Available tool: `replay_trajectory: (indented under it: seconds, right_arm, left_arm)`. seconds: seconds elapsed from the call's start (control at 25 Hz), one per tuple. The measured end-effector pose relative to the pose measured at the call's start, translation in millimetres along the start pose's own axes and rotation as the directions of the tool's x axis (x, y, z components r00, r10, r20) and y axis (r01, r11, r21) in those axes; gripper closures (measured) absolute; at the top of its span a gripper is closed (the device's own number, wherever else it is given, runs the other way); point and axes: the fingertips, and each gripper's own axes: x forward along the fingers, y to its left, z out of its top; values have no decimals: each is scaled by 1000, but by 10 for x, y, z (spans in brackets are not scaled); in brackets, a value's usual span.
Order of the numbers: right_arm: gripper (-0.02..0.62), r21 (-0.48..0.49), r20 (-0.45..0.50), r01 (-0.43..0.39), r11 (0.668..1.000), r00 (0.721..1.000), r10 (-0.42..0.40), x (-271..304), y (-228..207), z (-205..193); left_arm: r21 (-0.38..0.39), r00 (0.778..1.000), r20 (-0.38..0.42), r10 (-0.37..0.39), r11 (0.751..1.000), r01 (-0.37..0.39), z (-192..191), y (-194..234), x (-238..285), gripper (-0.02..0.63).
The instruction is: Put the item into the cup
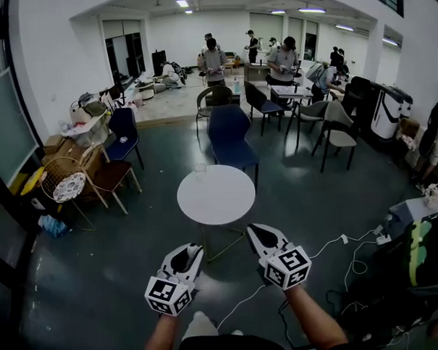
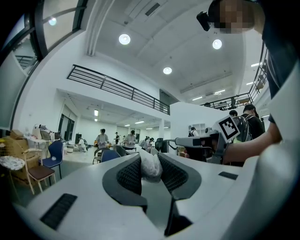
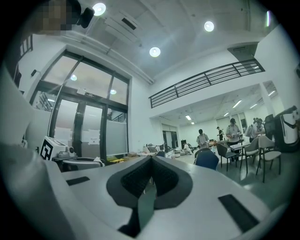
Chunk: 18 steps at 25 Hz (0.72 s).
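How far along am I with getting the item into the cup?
Done: the item is gripped in the left tongs. In hand: both tongs hover short of the table. Left: carry it to the cup at the table's far edge and release. The right tongs are shut, empty.

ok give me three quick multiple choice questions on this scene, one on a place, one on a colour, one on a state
1. Where does the small clear cup stand?
A. on the floor
B. at the far edge of the round white table
C. on a chair seat

2. What colour is the padded chair just behind that table?
A. red
B. white
C. blue

3. What state is the left gripper in?
A. jaws shut on a small crumpled whitish item
B. jaws wide apart and empty
C. jaws shut on the cup

Answers:
1. B, the head view shows it on the tabletop's far side.
2. C, its seat and back are dark blue.
3. A, the left gripper view shows the item pinched between the pads.
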Motion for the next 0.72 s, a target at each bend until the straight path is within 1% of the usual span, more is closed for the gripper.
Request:
replay_trajectory:
  seconds: [0.16, 0.36, 0.48, 0.6, 0.72]
  right_arm:
    - [578, 1, -1, 6, 1000, 1000, -6, 24, -93, -22]
    - [578, -1, -14, -6, 1000, 1000, 6, 149, -168, -69]
    - [578, -4, -20, -8, 1000, 1000, 8, 275, -172, -71]
    - [578, -26, -28, -10, 1000, 1000, 9, 408, -149, -52]
    - [578, -52, -36, -14, 999, 999, 12, 539, -130, -75]
  left_arm:
    - [0, 1000, -3, -5, 1000, 5, -22, 2, 72, 499]
    - [10, 1000, -15, 6, 1000, -6, -80, 124, 162, 499]
    - [-21, 1000, -6, 4, 1000, -4, -55, 255, 223, 500]
    - [-53, 1000, 22, 1, 999, 0, 48, 388, 268, 499]
    - [-53, 999, 42, 0, 999, 2, 99, 505, 300, 499]
